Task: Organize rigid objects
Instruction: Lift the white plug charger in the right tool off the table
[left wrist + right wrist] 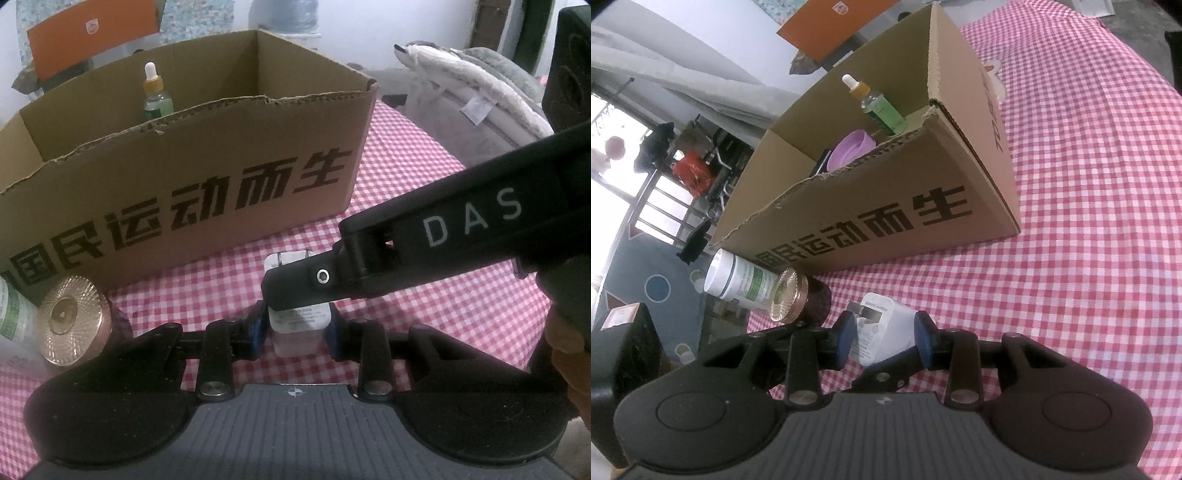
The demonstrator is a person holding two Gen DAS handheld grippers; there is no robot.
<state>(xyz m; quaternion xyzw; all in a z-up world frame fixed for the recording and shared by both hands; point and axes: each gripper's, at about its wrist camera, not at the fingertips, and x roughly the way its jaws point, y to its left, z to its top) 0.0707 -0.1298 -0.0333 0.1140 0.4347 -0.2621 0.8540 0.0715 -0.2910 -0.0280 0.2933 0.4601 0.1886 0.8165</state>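
A white plug adapter (297, 325) sits between the blue pads of my left gripper (295, 334), which looks shut on it. My right gripper (884, 338) reaches in from the right in the left wrist view, and one of its fingers (295, 290) lies over the adapter. In the right wrist view the adapter (882, 325) is between the right pads, and they seem to touch it. An open cardboard box (207, 184) stands behind, holding a green dropper bottle (157, 96), a purple lid (851, 147) and a dark object.
A rose-gold capped jar (72, 321) and a white bottle (738, 284) lie on the red checked cloth (1089, 221) at the left, in front of the box. An orange folder (92, 35) and folded blankets (480, 92) lie beyond the table.
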